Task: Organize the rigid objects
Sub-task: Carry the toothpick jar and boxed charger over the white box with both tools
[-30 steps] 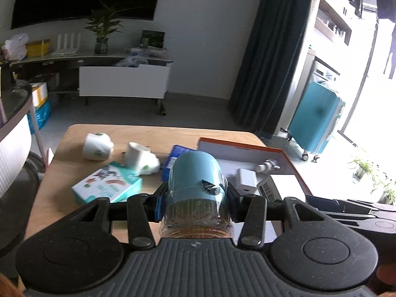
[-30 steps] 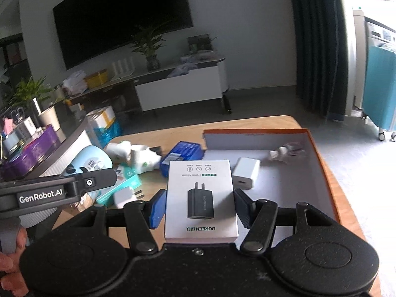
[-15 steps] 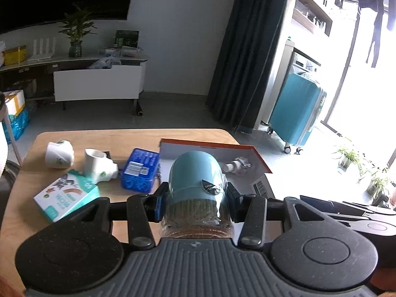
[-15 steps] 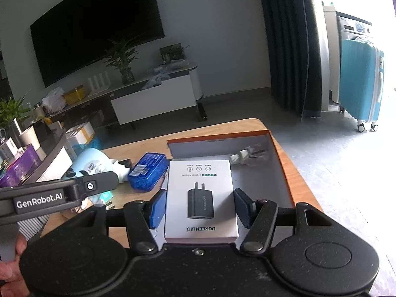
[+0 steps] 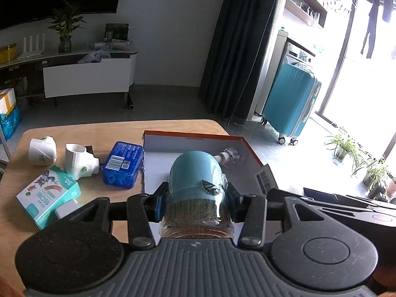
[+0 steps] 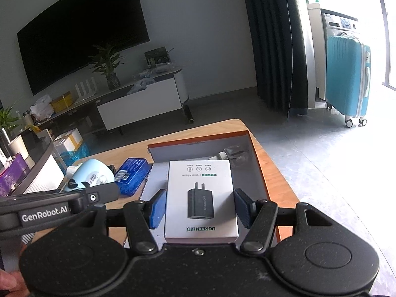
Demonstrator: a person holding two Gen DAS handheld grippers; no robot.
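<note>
My left gripper (image 5: 196, 204) is shut on a blue-lidded jar of toothpicks (image 5: 196, 185) and holds it over the orange-rimmed box (image 5: 193, 135). The jar also shows in the right wrist view (image 6: 90, 175). My right gripper (image 6: 199, 209) is shut on a white UGREEN charger box (image 6: 200, 198) and holds it above the orange-rimmed box (image 6: 198, 142). A small clear-wrapped white part (image 5: 229, 154) lies at the far end of the box.
On the wooden table (image 5: 74, 130) left of the box lie a blue plastic case (image 5: 122, 163), two white pipe fittings (image 5: 79, 162), a teal carton (image 5: 48, 196) and a small white block (image 5: 65, 210). A teal suitcase (image 5: 290, 104) stands beyond.
Both grippers have swung right and moved over the orange-rimmed box, each still holding its object. The white charger in the box is now hidden behind the held items.
</note>
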